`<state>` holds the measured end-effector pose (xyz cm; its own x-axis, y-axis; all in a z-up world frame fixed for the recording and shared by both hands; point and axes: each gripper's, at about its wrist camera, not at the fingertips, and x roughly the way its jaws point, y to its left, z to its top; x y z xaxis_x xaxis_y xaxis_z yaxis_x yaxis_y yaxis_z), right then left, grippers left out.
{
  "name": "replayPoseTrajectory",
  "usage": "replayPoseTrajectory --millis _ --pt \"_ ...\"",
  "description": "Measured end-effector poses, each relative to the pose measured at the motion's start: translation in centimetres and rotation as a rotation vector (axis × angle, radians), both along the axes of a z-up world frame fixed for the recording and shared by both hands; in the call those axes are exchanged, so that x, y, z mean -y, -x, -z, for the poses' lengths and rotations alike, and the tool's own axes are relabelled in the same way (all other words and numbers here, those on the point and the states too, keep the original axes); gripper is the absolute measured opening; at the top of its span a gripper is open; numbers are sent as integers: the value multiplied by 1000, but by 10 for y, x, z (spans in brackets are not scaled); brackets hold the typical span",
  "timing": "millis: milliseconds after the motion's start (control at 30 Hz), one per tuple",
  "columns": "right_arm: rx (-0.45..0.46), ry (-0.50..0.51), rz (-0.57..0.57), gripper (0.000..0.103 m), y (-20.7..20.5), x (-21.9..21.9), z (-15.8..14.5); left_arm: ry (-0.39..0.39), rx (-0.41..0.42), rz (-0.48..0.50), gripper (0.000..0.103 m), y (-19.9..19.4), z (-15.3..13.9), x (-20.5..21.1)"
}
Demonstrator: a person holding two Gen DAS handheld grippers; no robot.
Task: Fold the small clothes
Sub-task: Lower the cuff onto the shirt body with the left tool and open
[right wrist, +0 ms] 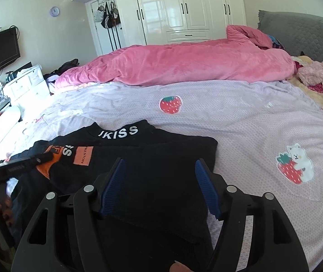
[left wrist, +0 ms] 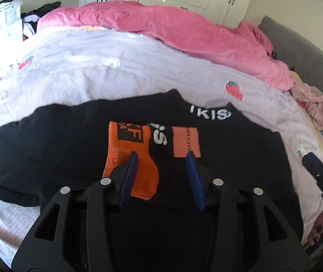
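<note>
Left wrist view: the left tongs (left wrist: pixel 161 156) stand released over the black top (left wrist: pixel 229 149), which lies near the bed's (left wrist: pixel 138 77) front edge, sleeve with orange cuff (left wrist: pixel 129 158) folded across it. Nothing pins that sleeve; it may slide back. The hem is hidden under the tongs.

Right wrist view: the right tongs (right wrist: pixel 161 165) gape, unclenched, above the top's right side; a careless bite could drag the fold loose. The near edge is cut off.

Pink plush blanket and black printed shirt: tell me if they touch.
Apart. The right wrist view shows lilac strawberry-print sheet lying between the pink plush blanket and black printed shirt.
</note>
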<state>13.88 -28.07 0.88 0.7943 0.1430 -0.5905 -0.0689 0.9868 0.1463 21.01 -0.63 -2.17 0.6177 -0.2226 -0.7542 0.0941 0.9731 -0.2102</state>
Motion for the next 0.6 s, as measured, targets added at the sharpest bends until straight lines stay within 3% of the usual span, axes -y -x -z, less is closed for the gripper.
replayPoseTrajectory --millis 100,300,600 --pt "-5 5 -8 67 -3 -3 0 -23 -60 -9 40 -7 22 -4" --pt "-59 20 -27 67 -14 -6 10 -35 -69 4 40 -6 29 -7" --pt "-243 70 -32 67 -37 -7 55 -33 -66 13 40 -7 29 -8"
